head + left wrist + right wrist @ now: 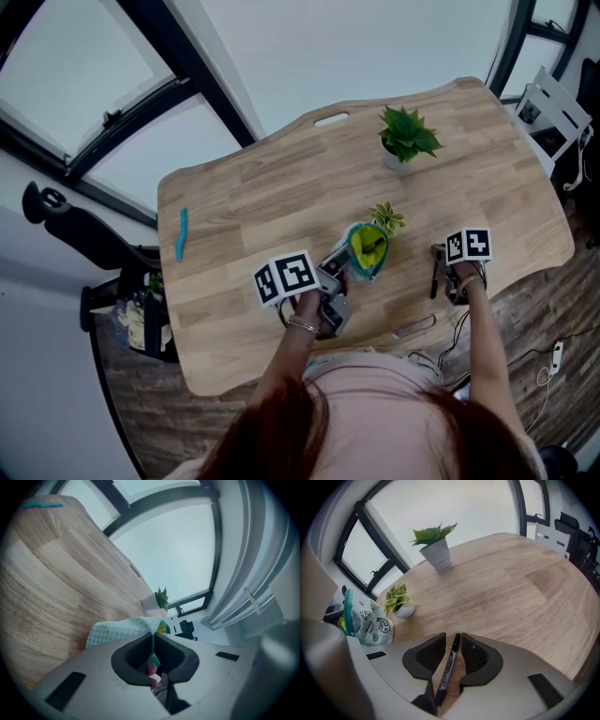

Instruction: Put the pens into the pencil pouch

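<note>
Left hand-held gripper (153, 638): clamping pouch (123, 628) rim.
Right hand-held gripper (456, 641): jaws standing apart, straddling pen (445, 670) on worktop (511, 592).

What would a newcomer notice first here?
The pouch stands open mid-table, its edge pinched in the shut left gripper. At the table's near right edge, the open right gripper straddles a black pen lying flat. A blue pen lies alone at the left edge.
</note>
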`<state>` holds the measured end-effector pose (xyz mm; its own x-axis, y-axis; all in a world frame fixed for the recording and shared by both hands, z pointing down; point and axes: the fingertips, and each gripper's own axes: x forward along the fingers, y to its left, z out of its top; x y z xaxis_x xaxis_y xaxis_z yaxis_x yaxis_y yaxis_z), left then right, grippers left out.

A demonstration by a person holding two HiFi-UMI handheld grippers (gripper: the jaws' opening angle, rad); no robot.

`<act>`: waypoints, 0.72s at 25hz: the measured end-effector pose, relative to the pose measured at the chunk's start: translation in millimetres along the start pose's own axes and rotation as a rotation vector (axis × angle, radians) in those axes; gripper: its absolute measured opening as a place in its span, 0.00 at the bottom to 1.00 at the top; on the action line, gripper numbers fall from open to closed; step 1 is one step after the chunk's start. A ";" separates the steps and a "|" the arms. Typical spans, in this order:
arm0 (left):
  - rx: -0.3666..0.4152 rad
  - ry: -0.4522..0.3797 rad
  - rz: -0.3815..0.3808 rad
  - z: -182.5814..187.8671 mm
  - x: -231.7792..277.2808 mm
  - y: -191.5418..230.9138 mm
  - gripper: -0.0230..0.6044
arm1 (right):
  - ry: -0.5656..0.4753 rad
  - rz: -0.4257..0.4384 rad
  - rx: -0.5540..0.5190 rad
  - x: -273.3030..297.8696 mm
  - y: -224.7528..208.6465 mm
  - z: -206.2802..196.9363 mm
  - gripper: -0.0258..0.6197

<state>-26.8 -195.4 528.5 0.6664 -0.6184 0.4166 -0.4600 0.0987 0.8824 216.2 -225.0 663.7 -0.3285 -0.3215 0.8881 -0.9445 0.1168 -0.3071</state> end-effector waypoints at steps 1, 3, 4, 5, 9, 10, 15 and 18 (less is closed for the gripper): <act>0.000 0.001 0.000 -0.1 0.2 -0.1 0.05 | 0.003 -0.013 -0.003 1.3 -1.2 -0.6 0.18; 0.000 0.001 0.001 0.1 0.2 -0.1 0.05 | -0.003 -0.033 0.000 1.9 -3.6 -0.6 0.15; -0.001 0.000 0.001 0.4 0.2 0.1 0.05 | -0.007 -0.040 0.004 2.0 -4.9 -0.5 0.13; 0.000 -0.001 0.002 0.6 0.2 0.4 0.05 | -0.011 -0.044 0.007 2.0 -6.2 -0.7 0.11; 0.000 -0.003 0.005 0.7 -0.1 0.7 0.05 | -0.032 -0.042 0.017 1.3 -9.2 -0.8 0.09; 0.001 -0.003 0.005 0.6 -0.2 0.7 0.05 | -0.041 -0.037 0.022 0.9 -9.5 -0.7 0.09; 0.004 -0.003 0.007 0.5 -0.4 0.9 0.05 | -0.100 0.000 0.085 -2.8 -9.2 0.2 0.08; 0.001 -0.008 0.008 1.6 -0.5 1.3 0.05 | -0.147 0.007 0.092 -9.1 -7.4 4.4 0.08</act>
<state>-28.6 -196.2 529.1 0.6579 -0.6242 0.4214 -0.4658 0.1024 0.8789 226.2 -227.0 656.4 -0.3259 -0.4555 0.8284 -0.9365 0.0353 -0.3489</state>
